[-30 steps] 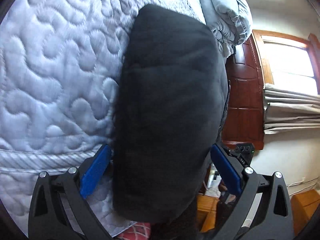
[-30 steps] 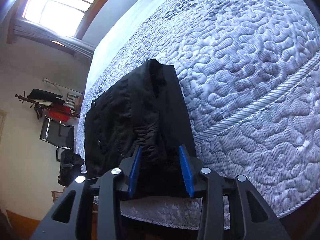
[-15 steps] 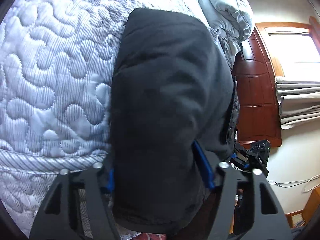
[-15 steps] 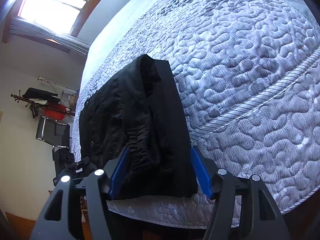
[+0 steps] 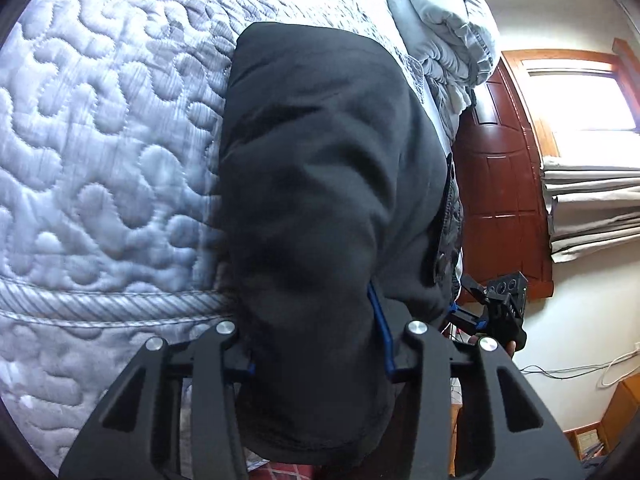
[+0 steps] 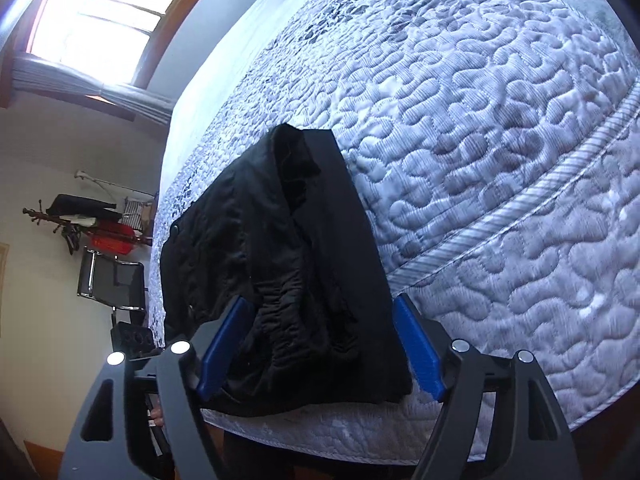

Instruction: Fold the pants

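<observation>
A quilted grey-blue mattress [image 6: 500, 128] fills most of the right wrist view and the left half of the left wrist view [image 5: 100, 140], its corded seam crossing the lower part of each frame. On it, near the edge, lie the black pants [image 6: 288, 264], folded into a compact bundle that sits at centre frame in the right view and runs down the middle of the left view [image 5: 320, 200]. In the upper right of the left view a pale folded duvet [image 5: 444, 24] rests on the bed, with a dark wooden door [image 5: 504, 184] and a bright window [image 5: 580, 100] beside it. The left gripper [image 5: 316, 340], at the bottom of its frame, is clenched on the near end of the pants, cloth bulging between and over its blue pads. The right gripper [image 6: 320, 344] is released, its blue pads [image 6: 418, 350] spread wide on either side of the bundle's near end
</observation>
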